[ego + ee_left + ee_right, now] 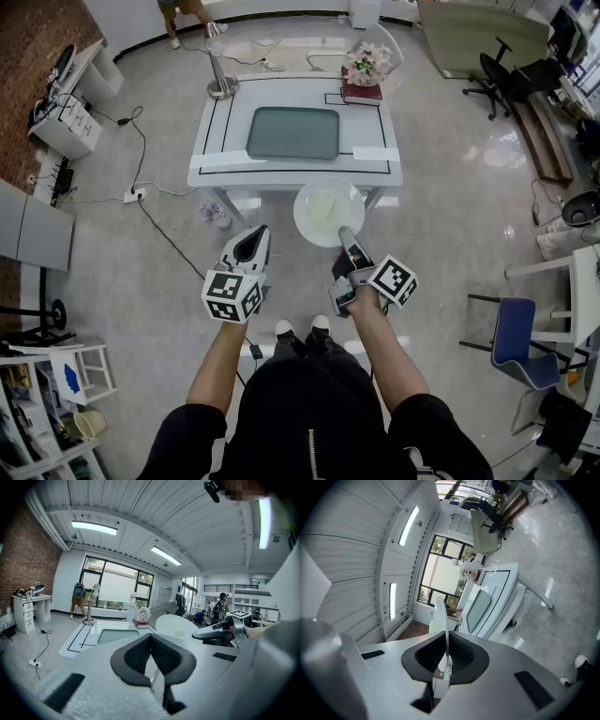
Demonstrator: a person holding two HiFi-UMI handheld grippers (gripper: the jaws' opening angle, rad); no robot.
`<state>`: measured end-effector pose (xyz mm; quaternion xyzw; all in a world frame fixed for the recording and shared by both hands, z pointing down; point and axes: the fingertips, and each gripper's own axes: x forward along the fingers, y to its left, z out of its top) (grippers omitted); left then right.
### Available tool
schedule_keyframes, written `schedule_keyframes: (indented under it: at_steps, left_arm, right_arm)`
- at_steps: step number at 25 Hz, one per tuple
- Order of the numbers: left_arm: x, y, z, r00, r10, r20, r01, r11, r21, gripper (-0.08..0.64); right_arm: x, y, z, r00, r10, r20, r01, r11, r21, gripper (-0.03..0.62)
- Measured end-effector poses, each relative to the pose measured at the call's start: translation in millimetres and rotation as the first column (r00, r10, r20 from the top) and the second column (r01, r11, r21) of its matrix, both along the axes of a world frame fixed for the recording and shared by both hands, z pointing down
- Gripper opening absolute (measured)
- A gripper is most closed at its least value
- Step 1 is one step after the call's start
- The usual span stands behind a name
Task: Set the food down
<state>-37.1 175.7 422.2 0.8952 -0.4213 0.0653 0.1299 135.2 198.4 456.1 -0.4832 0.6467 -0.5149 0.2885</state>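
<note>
holding a plate (307, 225) of pale food (322, 206) by the table (217, 141).
right hand-held gripper (346, 233) clamps its rim; left hand-held gripper (253, 240) closed, empty.

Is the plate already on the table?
No, the right gripper holds the plate by its rim in the air, short of the table.

The pale food (322, 206) on my plate (306, 223) is too blurry to name. Looking along my right claw (345, 236), I see only the plate's thin edge. The person (183, 11) up top is cut off.
</note>
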Motion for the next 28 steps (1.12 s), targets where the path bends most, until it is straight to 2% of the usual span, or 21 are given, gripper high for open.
schedule_keyframes:
  at_steps: [12, 23, 28]
  left_arm:
    - [18, 0, 9, 1.000, -0.014, 0.001, 0.014, 1.000, -0.009, 0.005]
    - [42, -16, 14, 0.998, -0.058, 0.010, 0.058, 0.998, -0.019, 0.005]
    - [40, -33, 17, 0.997, -0.073, 0.012, 0.073, 0.997, -0.030, 0.005]
  right_arm:
    - [21, -2, 7, 0.999, 0.016, 0.028, -0.017, 1.000, 0.012, 0.021]
    - [40, -25, 11, 0.998, -0.054, 0.023, 0.054, 0.998, 0.012, 0.021]
    - [36, -45, 15, 0.997, -0.076, 0.028, 0.076, 0.997, -0.005, 0.021]
